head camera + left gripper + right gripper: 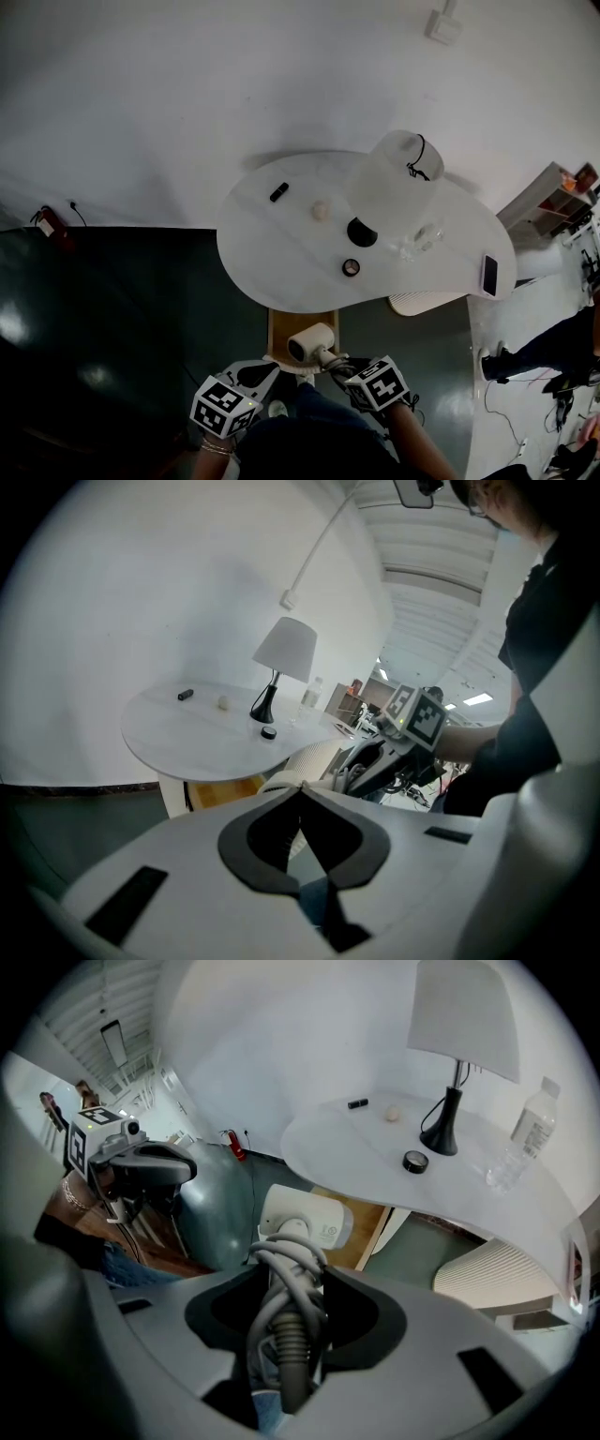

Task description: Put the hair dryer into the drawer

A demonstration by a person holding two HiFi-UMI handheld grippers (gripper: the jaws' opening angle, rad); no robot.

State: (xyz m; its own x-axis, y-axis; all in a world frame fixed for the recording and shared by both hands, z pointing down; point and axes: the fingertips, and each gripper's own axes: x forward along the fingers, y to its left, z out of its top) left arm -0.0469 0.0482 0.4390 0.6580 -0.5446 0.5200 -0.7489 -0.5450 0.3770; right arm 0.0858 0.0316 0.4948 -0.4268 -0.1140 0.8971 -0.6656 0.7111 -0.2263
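White wall [187,94] behind a rounded white counter [281,253] carrying a white-shaded lamp [394,178], glossy dark green floor [112,309] catching light reflections, open shelving [553,192] far right.

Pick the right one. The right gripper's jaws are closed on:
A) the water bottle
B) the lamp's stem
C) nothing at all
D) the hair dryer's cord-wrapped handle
D. In the right gripper view, the right gripper has its jaws pressed on the cord-wrapped handle of the hair dryer, while the lamp and bottle stand apart on the table.
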